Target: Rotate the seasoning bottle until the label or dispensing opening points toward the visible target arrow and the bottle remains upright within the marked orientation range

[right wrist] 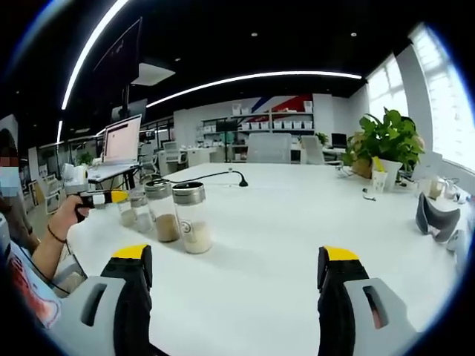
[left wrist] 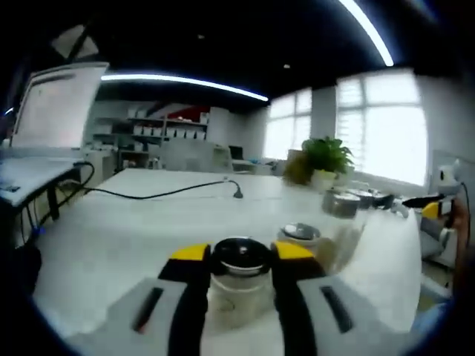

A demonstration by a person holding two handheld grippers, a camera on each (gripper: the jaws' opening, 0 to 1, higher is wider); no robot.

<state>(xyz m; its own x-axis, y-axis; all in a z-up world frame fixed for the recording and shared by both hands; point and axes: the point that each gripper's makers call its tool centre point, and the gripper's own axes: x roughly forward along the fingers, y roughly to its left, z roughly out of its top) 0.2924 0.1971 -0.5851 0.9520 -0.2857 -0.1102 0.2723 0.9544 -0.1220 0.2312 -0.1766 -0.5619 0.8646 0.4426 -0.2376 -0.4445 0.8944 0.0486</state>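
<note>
A glass seasoning bottle (left wrist: pixel 239 278) with a metal lid stands upright on the white table (left wrist: pixel 148 230), and my left gripper (left wrist: pixel 241 252) is shut on it, one yellow-tipped jaw on each side. In the right gripper view this bottle (right wrist: pixel 135 210) is the leftmost of three, with the left gripper (right wrist: pixel 119 197) on it, held by a hand. Two more bottles (right wrist: pixel 191 216) (right wrist: pixel 163 210) stand beside it, holding pale and brown powder. My right gripper (right wrist: pixel 236 254) hovers over the table's near edge, wide open with nothing between its jaws.
A potted plant (right wrist: pixel 386 141) stands at the far right of the table, and a black cable (right wrist: pixel 215 176) runs across the middle. A laptop (right wrist: pixel 122 141) sits on a side desk. A dark curved object (right wrist: pixel 438 219) lies at the right edge.
</note>
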